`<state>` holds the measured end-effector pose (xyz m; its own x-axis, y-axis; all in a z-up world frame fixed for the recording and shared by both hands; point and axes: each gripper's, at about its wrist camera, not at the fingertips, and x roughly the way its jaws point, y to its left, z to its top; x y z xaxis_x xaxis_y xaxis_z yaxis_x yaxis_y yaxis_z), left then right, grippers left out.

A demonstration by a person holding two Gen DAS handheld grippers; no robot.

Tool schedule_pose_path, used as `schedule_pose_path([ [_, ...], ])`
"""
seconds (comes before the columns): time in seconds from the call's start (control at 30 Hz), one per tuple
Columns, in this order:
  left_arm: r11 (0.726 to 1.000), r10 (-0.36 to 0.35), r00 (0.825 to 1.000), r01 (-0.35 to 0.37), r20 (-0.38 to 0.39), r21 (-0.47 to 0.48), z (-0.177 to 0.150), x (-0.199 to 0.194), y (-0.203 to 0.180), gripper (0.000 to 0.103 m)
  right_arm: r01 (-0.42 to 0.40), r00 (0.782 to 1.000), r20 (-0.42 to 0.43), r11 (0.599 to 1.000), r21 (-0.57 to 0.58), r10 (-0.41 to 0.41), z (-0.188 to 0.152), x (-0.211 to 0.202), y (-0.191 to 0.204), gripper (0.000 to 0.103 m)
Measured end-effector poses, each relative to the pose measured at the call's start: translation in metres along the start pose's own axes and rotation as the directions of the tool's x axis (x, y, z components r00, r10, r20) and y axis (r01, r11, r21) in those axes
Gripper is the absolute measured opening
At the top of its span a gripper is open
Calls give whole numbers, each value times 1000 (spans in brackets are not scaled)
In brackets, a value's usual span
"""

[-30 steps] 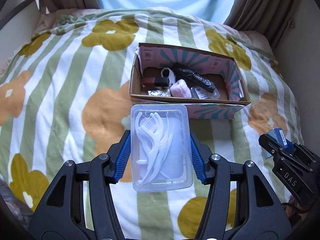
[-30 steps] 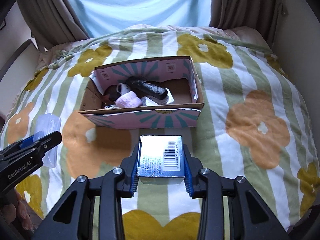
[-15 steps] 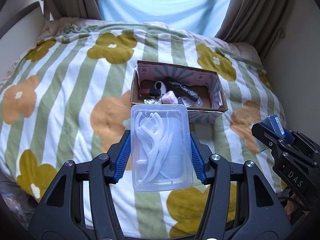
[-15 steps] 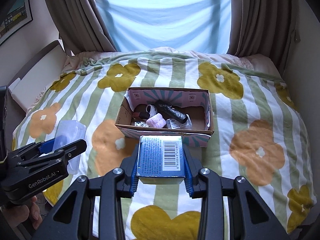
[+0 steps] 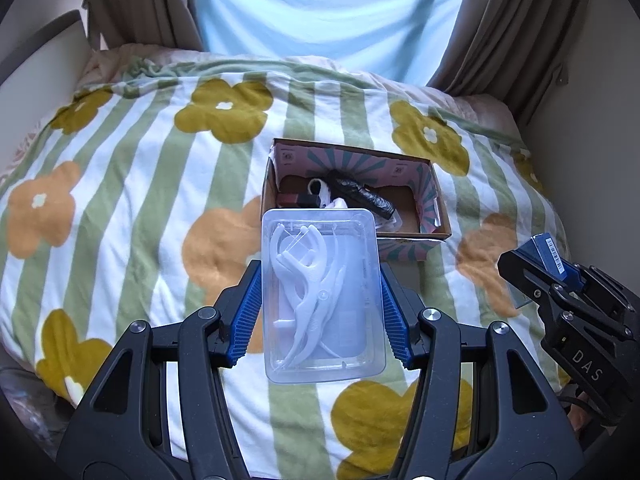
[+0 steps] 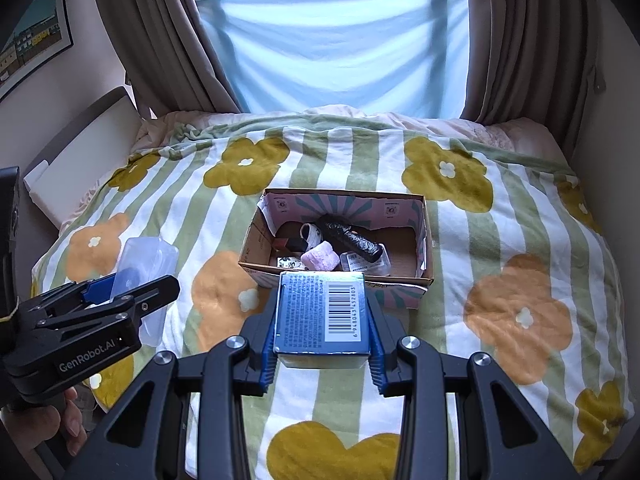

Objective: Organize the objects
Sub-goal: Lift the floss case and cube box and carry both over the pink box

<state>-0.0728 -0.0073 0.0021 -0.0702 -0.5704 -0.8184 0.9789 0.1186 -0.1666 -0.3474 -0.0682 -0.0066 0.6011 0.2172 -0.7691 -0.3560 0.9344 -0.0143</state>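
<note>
My left gripper (image 5: 322, 312) is shut on a clear plastic case of white floss picks (image 5: 322, 296), held in the air over the bed. My right gripper (image 6: 320, 332) is shut on a blue box with a barcode (image 6: 320, 312). An open cardboard box (image 6: 426, 248) with a pink and teal lining sits on the blanket beyond both grippers. Inside it lie a black wrapped roll (image 6: 352, 238), a pink bundle (image 6: 320, 258), a dark red item (image 6: 290, 245) and small packets. The right gripper shows in the left wrist view (image 5: 536, 264), and the left gripper in the right wrist view (image 6: 128, 292).
A striped blanket with yellow and orange flowers (image 6: 520, 312) covers the bed. Brown curtains (image 6: 160, 40) and a pale blue sheet (image 6: 332, 48) hang behind it. A white headboard or ledge (image 6: 80, 152) runs along the left. A person's hand (image 6: 48, 420) holds the left gripper.
Both grippers have pulled back and up from the cardboard box, still holding their items. The box now looks smaller and farther, and more of the bed and window shows.
</note>
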Motion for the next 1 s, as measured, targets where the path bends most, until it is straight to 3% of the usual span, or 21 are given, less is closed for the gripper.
schedule_pose_path([
  [0.5, 1000, 5, 1000, -5, -16, -12, 76, 54, 4, 52, 55, 998, -7, 996, 68, -55, 72, 54, -54, 34],
  [0.7, 1000, 21, 997, -22, -75, -17, 100, 112, -2, 52, 95, 994, -70, 989, 114, -87, 100, 110, -83, 34],
  [1.0, 999, 39, 982, -43, -185, -18, 115, 216, -16, 52, 96, 978, -198, 983, 158, -64, 115, 215, -118, 34],
])
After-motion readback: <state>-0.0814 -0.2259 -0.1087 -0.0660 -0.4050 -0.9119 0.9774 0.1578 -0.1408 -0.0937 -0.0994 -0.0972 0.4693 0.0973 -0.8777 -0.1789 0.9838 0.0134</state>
